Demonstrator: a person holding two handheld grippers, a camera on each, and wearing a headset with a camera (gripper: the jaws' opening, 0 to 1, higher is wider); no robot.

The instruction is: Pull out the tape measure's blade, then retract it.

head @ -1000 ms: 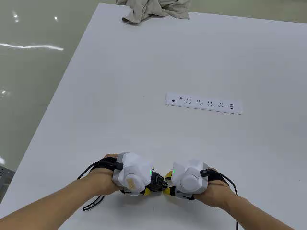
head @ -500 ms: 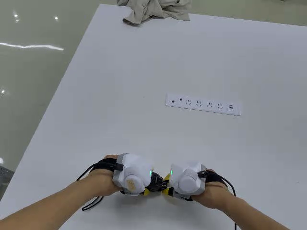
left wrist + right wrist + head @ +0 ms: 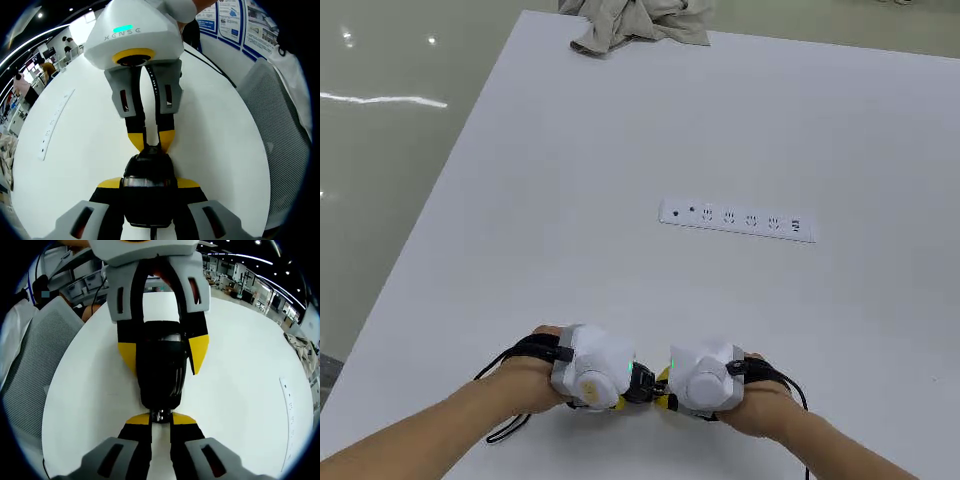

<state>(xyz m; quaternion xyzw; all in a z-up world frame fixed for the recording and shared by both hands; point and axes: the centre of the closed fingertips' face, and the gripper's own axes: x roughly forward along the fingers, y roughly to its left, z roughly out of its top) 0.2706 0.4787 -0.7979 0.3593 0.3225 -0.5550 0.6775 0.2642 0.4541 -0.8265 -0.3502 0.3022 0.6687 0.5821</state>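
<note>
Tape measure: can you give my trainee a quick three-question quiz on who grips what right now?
1. True or false: the left gripper is shut on the tape measure case.
2. The right gripper pinches: A) a screwdriver, B) the blade hook, C) nothing.
3. How much blade shows between hook and case?
Key: 1 true; 2 B; 3 almost none, the hook sits at the case.

white workbench [image 3: 620,120], glossy floor [image 3: 380,200], mesh chair [image 3: 30,380]

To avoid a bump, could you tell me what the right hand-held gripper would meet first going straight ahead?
The tape measure's black case, right ahead, clamped in the left hand-held gripper.
</note>
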